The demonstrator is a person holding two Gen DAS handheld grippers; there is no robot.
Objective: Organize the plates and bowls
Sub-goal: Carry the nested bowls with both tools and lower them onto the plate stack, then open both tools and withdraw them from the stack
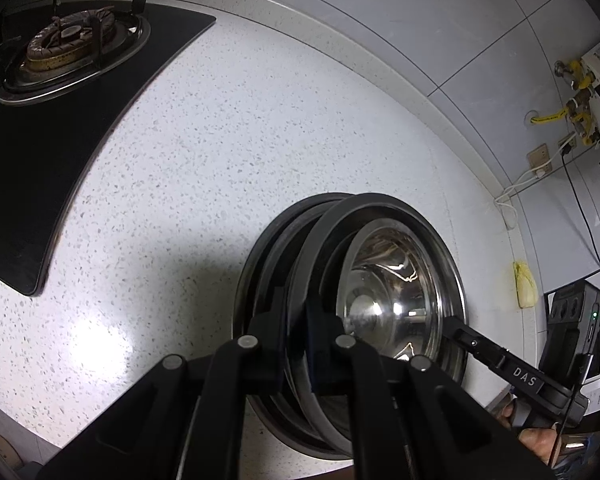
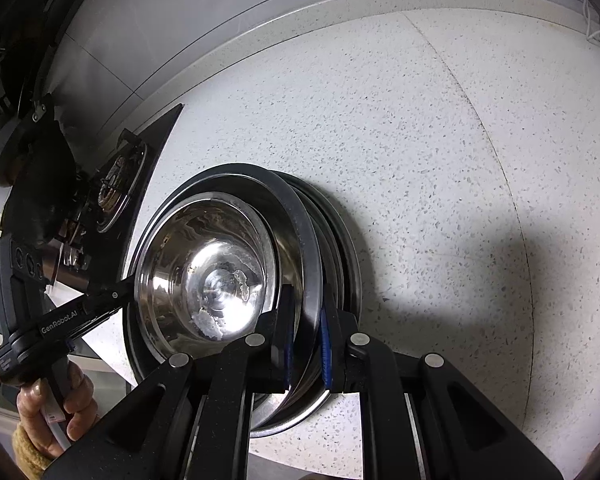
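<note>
A stack of steel plates lies on the speckled white counter. A shiny steel bowl sits in the top plate. My left gripper is shut on the near rim of the top plate, which is tilted up from the stack. My right gripper is shut on the opposite rim of the same top plate, with the bowl beside its fingers. The right gripper also shows in the left wrist view, and the left gripper in the right wrist view.
A black glass hob with a gas burner lies at the counter's left end. A grey tiled wall runs behind. Gas pipes with yellow fittings, a wall socket and a yellow cloth are at the right.
</note>
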